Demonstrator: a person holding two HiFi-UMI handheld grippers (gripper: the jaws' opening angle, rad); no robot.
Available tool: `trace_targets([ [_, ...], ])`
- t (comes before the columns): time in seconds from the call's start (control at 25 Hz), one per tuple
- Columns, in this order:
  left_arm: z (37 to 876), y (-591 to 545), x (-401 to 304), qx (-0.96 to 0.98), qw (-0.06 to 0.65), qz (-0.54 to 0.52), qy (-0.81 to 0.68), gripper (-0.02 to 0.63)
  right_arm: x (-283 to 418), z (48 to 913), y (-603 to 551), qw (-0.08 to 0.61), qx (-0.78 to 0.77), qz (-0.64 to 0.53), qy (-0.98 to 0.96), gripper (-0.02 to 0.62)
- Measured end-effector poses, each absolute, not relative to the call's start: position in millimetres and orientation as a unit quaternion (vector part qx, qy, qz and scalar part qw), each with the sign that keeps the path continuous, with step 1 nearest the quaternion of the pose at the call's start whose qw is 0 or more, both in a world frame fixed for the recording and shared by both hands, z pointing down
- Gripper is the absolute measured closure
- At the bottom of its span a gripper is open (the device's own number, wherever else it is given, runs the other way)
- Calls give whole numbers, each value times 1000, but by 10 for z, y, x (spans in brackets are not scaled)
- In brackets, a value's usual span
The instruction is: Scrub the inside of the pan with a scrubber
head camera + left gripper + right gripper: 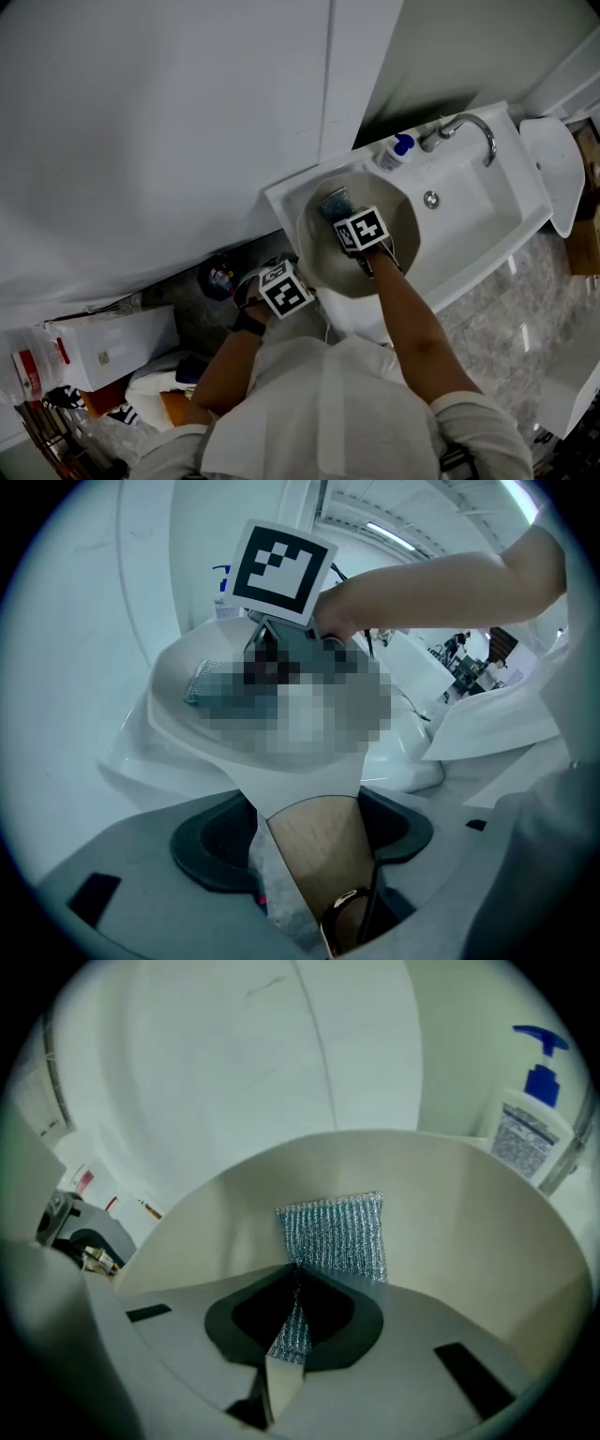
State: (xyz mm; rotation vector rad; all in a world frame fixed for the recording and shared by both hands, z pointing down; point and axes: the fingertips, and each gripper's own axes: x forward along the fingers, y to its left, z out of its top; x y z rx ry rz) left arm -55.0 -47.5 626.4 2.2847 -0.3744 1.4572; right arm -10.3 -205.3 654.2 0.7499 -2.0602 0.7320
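Observation:
A cream pan [401, 230] sits tilted in the white sink [483, 206]. My left gripper [307, 286] is shut on the pan's wooden handle [319, 855], which fills the gap between its jaws [314, 832]. My right gripper [345, 217] reaches into the pan and is shut on a silvery mesh scrubber [337, 1237]. The scrubber lies flat against the pan's inner wall [469, 1232], just ahead of the jaws [298, 1283]. From the left gripper view the scrubber [200, 682] shows near the pan's far left side [183, 738], under the right gripper's marker cube.
A chrome faucet [466, 127] and a soap pump bottle [396, 150] stand at the sink's back edge; the bottle [527, 1119] is just beyond the pan rim. The drain [430, 199] lies right of the pan. A white box [103, 349] and clutter sit on the floor at left.

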Motion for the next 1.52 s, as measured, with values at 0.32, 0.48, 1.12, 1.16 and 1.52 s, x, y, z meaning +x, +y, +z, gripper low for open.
trace_targets([
  [0.32, 6268, -472, -550, 819, 203, 520, -133, 273, 797, 6558, -2210, 444, 394, 309, -743, 571],
  [0.48, 6271, -480, -555, 821, 202, 517, -133, 275, 1049, 6602, -1994, 495, 407, 337, -690, 571],
  [1.12, 6269, -485, -544, 819, 199, 521, -137, 275, 102, 6586, -1534, 447, 286, 348, -773, 571],
  [1.16, 6267, -487, -542, 819, 199, 520, -137, 275, 28, 6590, -1450, 451, 268, 350, -776, 571],
  [1.52, 6269, -485, -547, 820, 199, 518, -137, 275, 5, 6635, -963, 526, 150, 344, -763, 572],
])
